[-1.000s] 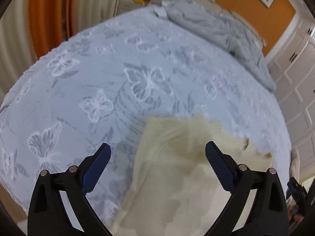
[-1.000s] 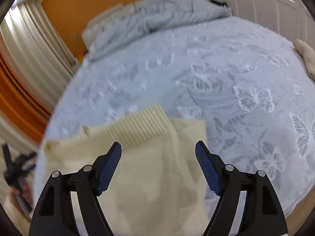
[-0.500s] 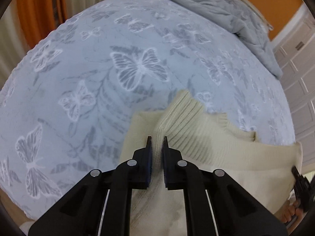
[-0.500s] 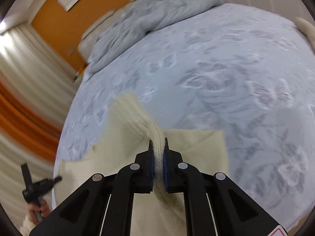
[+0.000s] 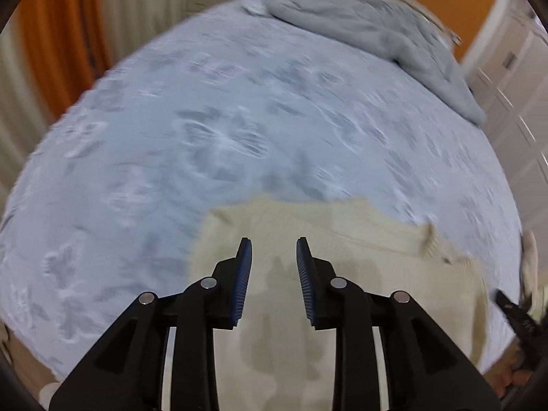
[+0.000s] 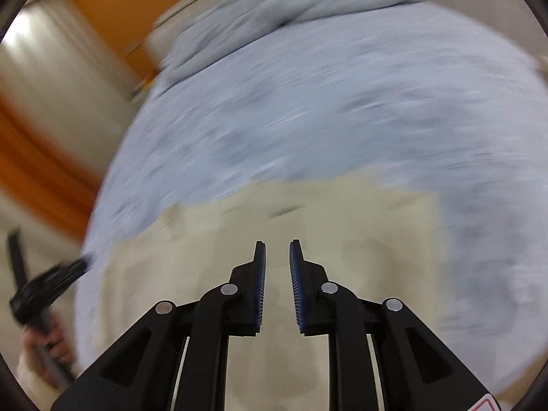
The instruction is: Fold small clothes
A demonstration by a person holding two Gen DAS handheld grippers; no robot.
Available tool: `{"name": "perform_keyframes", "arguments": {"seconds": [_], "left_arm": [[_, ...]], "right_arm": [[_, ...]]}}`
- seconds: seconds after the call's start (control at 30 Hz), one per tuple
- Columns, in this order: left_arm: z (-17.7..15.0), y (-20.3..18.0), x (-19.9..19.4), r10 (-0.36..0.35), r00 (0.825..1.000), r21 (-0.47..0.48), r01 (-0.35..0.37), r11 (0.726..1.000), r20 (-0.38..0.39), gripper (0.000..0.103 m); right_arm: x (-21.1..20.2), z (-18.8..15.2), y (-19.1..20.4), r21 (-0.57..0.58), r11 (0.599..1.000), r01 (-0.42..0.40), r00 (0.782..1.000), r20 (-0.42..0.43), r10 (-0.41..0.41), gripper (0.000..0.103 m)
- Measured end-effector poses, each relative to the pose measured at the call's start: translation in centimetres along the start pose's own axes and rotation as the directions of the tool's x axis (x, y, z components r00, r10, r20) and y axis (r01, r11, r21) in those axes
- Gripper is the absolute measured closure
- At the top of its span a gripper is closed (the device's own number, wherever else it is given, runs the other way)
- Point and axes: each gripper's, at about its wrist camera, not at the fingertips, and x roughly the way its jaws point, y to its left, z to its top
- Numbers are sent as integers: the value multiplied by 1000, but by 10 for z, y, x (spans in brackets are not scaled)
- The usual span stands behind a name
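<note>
Both tools are parting after the pinch half a second ago. The left tool (image 5: 274, 250) is now showing a gap, with nothing between its pads. The right tool (image 6: 276, 251) is releasing the ribbed fold. The cream sweater (image 5: 342, 239) is lying flatter across the lower frame, its raised ridge gone. Both views are blurring with motion.

A cream knitted garment (image 5: 342, 274) lies flat on the bed — pale, ribbed at one edge toward 3 o'clock in the left wrist view. It fills the lower half of both views, its far edge toward 12 o'clock; fine detail is blurred.
</note>
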Motion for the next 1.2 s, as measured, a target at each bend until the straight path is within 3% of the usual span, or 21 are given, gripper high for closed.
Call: {"name": "perform_keyframes", "arguments": {"seconds": [0.07, 0.13, 0.2, 0.27, 0.3, 0.37, 0.43, 0.47, 0.5, 0.57, 0.63, 0.7, 0.77, 0.8, 0.83, 0.87, 0.93, 1.0, 1.07, 1.1, 1.2], "left_arm": [[-11, -19, 21, 2, 999, 34, 0, 999, -49, 77], [-26, -29, 45, 28, 994, 46, -23, 999, -105, 74], [-36, -19, 62, 77, 987, 42, -72, 997, -139, 74], [-40, 1, 60, 38, 993, 6, -38, 999, -116, 74], [-37, 14, 58, 77, 991, -2, -78, 997, -109, 75], [-31, 35, 56, 109, 989, -19, -112, 994, -102, 78], [-32, 57, 53, 41, 992, -73, -50, 996, -119, 89], [-35, 62, 46, 27, 994, -90, -37, 995, -108, 89], [-36, 66, 38, 26, 995, -99, -35, 994, -97, 89], [-46, 66, 15, 7, 998, -118, -15, 993, -61, 79], [-63, 69, -16, 6, 1000, -133, -8, 991, -18, 32], [-85, 77, -32, 33, 999, -154, -33, 988, 2, 23], [-104, 89, -26, 58, 997, -179, -68, 982, -58, 23], [-108, 95, -17, 61, 994, -199, -79, 977, -93, 26], [-115, 101, -10, 65, 990, -219, -93, 971, -129, 41], [-121, 106, -4, 53, 986, -239, -91, 967, -160, 43], [-129, 117, 0, 30, 985, -296, -80, 952, -170, 43], [-128, 119, 0, 25, 985, -294, -76, 953, -172, 42], [-128, 116, 3, 44, 984, -264, -90, 960, -174, 40], [-129, 115, 5, 52, 983, -258, -97, 961, -175, 39], [-126, 115, -2, 43, 985, -275, -88, 957, -166, 39]], "right_arm": [[37, -15, 46, -91, 994, -55, 995, -83, 48, 88], [61, -25, 68, -127, 987, -99, 986, -143, 80, 91], [80, -30, 76, -189, 981, -46, 986, -168, 14, 99], [76, -23, 36, -194, 976, 101, 986, -112, -125, 101], [69, -19, 7, -143, 978, 155, 981, -95, -169, 103], [45, -12, -69, 29, 976, 215, 975, -67, -213, 103], [15, -13, -125, 152, 943, 297, 955, -59, -291, 103], [2, -15, -136, 183, 937, 298, 955, -62, -291, 103], [-12, -18, -140, 196, 924, 327, 945, -63, -321, 95], [-39, -29, -133, 185, 946, 265, 964, -57, -259, 94], [-56, -47, -120, 171, 959, 226, 973, -80, -215, 84], [-56, -65, -109, 153, 962, 226, 971, -110, -211, 48], [-46, -84, -100, 116, 956, 268, 954, -170, -247, 48], [-44, -92, -94, 88, 952, 292, 944, -185, -273, 58], [-39, -92, -86, 33, 943, 331, 928, -191, -319, 72], [-40, -90, -82, 16, 939, 344, 923, -190, -335, 93], [-47, -87, -86, 54, 935, 352, 924, -183, -337, 94], [-55, -92, -105, 115, 914, 388, 911, -197, -362, 94], [-38, -100, -119, 145, 903, 404, 887, -305, -348, 91], [-36, -98, -118, 141, 900, 413, 880, -319, -353, 90], [-58, -87, -88, 111, 892, 438, 887, -214, -409, 83]]}}
